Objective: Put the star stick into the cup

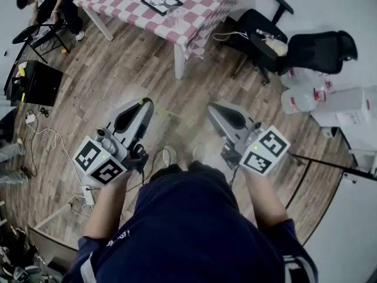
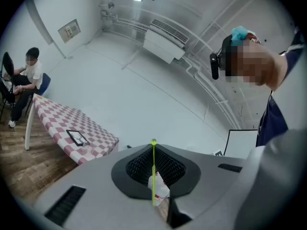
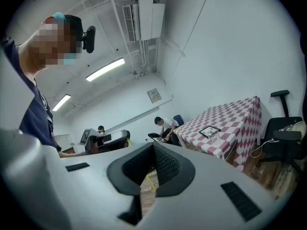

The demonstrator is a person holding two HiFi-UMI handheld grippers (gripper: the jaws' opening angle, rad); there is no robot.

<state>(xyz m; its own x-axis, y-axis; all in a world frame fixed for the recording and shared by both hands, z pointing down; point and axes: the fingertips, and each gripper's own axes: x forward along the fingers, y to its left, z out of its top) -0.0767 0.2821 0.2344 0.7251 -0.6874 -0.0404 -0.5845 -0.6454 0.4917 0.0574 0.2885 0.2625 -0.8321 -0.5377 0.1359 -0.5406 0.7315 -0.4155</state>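
— Progress so far?
— Only the pick-up looks done, I'd judge. The left claw (image 1: 143, 102) is pressed together on a thin yellow-green stick, which I take for the star stick (image 2: 153, 176). Nothing has gone into the cup (image 1: 175, 14) yet.
— Where does the stick sit in the claw?
— In the left gripper view it runs right along the seam between the jaws. Its small rounded head pokes out at the 12 o'clock end. I can't make out a star shape from here.
— And the other claw?
— The right claw (image 1: 211, 106) has its jaws closed together, and I see nothing pinched in them. A yellowish line shows through the gap below the tips, but I can't tell what it is.
— Where is the cup?
— It is a clear one on the checked desk (image 1: 206, 5), just beside a black-framed card. From the head view it lies at about 12 o'clock, well apart from both claws, with wooden floor between.
— What's left?
— The carry to the desk, lining the stick up over the cup's mouth, and the release.
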